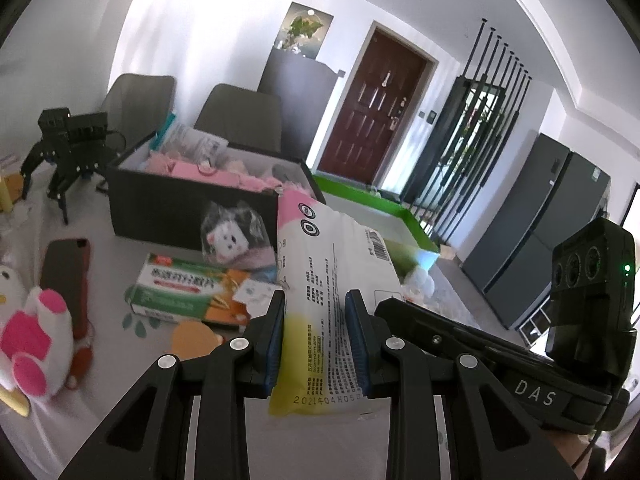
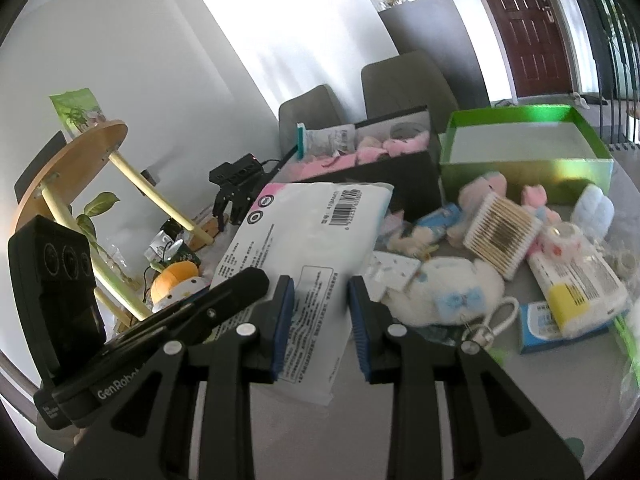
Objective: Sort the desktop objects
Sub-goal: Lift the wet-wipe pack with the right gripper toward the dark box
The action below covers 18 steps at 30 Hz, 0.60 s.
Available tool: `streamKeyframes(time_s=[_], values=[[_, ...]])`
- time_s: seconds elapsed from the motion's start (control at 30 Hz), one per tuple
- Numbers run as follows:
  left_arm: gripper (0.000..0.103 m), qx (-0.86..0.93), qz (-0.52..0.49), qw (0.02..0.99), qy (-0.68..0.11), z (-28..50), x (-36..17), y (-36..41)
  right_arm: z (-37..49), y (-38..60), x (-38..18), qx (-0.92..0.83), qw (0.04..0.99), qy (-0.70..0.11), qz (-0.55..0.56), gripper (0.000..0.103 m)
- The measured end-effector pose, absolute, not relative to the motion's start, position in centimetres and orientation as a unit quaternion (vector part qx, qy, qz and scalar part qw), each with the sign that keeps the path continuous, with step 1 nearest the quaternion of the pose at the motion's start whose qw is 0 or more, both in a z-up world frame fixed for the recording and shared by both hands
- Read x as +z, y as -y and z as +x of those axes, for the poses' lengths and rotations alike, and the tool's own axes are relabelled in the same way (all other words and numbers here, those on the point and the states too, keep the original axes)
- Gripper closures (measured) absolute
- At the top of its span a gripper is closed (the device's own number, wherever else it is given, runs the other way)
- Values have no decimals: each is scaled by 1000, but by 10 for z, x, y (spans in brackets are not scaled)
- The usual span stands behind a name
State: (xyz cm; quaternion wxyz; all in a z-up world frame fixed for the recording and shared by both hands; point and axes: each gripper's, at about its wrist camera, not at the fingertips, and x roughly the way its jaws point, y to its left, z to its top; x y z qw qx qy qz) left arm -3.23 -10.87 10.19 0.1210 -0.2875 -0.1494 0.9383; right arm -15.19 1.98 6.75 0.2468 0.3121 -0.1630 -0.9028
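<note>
My left gripper [image 1: 316, 300] is shut on a soft white pack [image 1: 332, 280] with pink and yellow ends and a barcode, held above the table. The same pack [image 2: 304, 248] shows in the right wrist view, with the left gripper's body at its left. My right gripper [image 2: 322, 284] is open; the pack lies between and beyond its fingers, and whether they touch it I cannot tell. A dark storage box [image 1: 192, 204] with pink items stands behind, and a green-rimmed box [image 2: 520, 168] stands to its right.
On the table lie a green and orange medicine box [image 1: 188, 292], a phone [image 1: 66, 276], a pink and white plush [image 1: 36, 332], a cotton swab box [image 2: 502, 236], a white plush [image 2: 448, 292], a second pack [image 2: 580, 288] and a small black robot [image 1: 64, 148].
</note>
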Motion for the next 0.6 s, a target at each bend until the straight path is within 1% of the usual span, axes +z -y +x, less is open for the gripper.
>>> streamKeyframes(time_s=[0.6], values=[[73, 951, -255, 105, 136, -64, 153, 153, -197, 23, 121, -908, 274, 152, 279, 74]])
